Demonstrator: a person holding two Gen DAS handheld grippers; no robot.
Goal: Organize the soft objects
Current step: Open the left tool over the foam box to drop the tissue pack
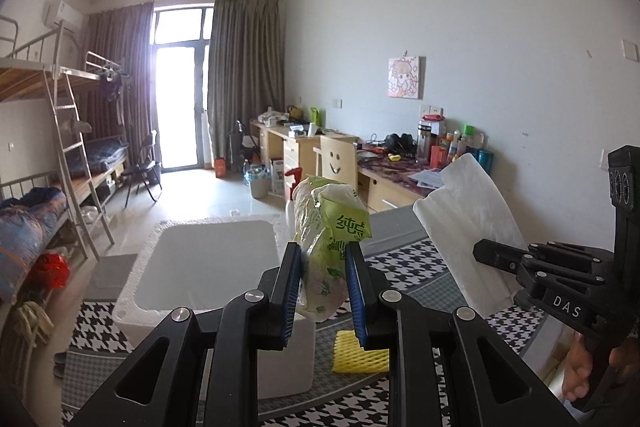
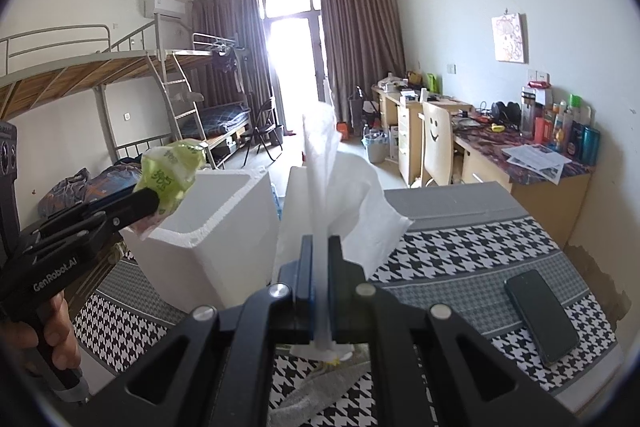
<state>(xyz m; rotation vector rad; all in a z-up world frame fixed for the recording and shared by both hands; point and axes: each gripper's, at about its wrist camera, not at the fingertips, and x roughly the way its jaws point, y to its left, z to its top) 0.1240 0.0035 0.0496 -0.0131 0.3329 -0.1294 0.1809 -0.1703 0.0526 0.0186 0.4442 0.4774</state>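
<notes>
Two hand-held grippers are raised over a table spread with a black-and-white houndstooth cloth, and each has something soft pinched in it.

The left gripper has its blue-padded jaws drawn in narrow on a crumpled green-and-white plastic tissue pack, which stands up out of the jaws with printed green characters facing out. It hangs just above the near right corner of the white foam box, whose open, empty inside shows pale grey. In the right wrist view the same pack sits over that box's near rim.

The right gripper is clamped tight on a white paper tissue; the sheet is squeezed to a thin strip between the pads, fans out loosely above them, and a short end pokes out below. From the left wrist view the tissue is held up to the right of the foam box, clear of it, with the right gripper coming in from the side and fingers of the person's hand wrapped round the handle.

On the cloth, to the right of the foam box, lie a yellow foam net sleeve and, further right, a dark phone face up.
</notes>
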